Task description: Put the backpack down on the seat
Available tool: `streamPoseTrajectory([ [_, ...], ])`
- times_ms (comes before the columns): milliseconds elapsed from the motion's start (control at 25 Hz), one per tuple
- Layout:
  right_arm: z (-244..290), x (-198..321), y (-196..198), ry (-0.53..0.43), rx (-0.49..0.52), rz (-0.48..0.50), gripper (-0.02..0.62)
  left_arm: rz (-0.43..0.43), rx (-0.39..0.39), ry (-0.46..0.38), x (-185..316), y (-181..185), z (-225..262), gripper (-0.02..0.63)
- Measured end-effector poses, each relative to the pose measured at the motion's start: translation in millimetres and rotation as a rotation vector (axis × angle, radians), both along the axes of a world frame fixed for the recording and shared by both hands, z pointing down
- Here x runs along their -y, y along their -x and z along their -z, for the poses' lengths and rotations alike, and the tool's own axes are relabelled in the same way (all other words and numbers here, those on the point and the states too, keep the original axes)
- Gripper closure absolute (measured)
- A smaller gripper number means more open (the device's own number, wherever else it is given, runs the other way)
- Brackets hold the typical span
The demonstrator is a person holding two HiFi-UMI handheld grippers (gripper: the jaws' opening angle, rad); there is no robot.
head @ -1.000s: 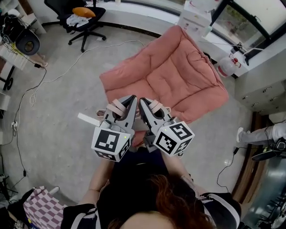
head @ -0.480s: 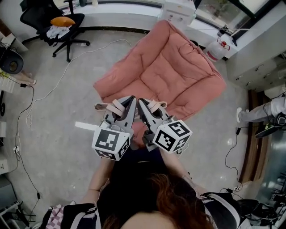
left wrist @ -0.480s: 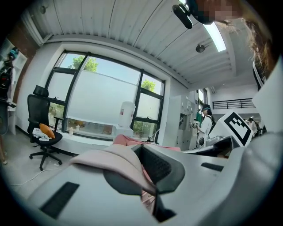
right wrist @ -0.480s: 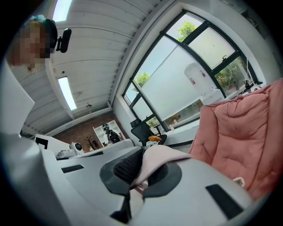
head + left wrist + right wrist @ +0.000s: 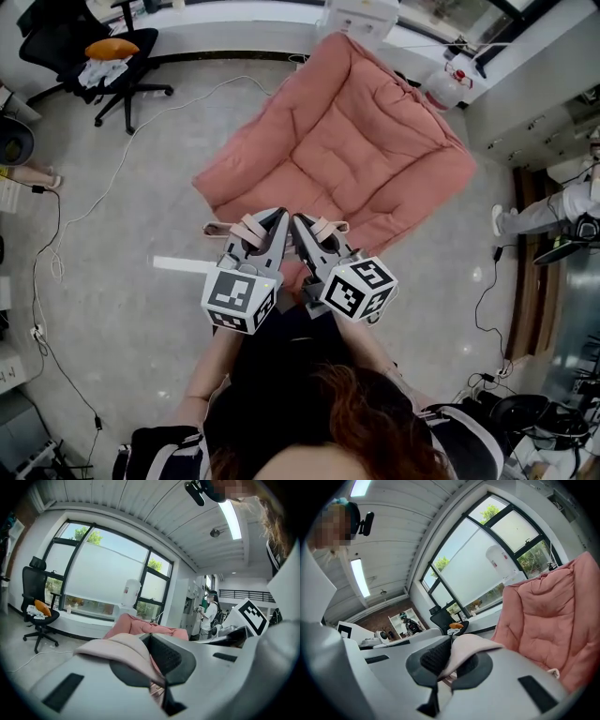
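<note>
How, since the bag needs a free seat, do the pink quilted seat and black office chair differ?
The pink quilted seat is bare; the black office chair holds an orange item and white cloth. The pink seat sits low, no legs showing; the black chair stands on a wheeled star base. Both stand on the grey floor.

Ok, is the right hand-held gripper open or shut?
Shut: in its own view the right hand-held gripper pinches a pink strap between both pads, no gap.
</note>
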State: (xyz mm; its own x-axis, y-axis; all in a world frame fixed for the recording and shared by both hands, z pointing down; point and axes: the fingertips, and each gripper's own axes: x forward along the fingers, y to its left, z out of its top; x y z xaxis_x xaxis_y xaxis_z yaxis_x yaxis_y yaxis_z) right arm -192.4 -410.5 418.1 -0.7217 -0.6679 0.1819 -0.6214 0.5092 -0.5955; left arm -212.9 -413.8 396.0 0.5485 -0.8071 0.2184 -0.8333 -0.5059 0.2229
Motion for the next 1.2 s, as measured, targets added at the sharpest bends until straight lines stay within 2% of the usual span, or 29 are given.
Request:
streamPoseTrajectory([
  [360,-45.6,-8.3,4.0,0.087,0.002,-0.023,0.561,-0.048,0.003,0.074,-5.8,1.4,-42.1,0.589],
  [600,-73.0,-8.0,9.8,0.148,-0.002,-0.030,0.561,-0.050,-0.004,0.131,-4.1,6.9,-68.2,0.589],
  [880,-114.5,-8.9,2.3,0.242,0.007,-0.061,0.561,-0.080,-0.003,0.205,-3.3,-1.2,-108.4,0.589],
  [1200,-144.5,3.5,-14.1,0.300,0.004,-0.115,0.561,-0.123,0.069,0.244,9.6,-15.5,-148.1,0.589],
])
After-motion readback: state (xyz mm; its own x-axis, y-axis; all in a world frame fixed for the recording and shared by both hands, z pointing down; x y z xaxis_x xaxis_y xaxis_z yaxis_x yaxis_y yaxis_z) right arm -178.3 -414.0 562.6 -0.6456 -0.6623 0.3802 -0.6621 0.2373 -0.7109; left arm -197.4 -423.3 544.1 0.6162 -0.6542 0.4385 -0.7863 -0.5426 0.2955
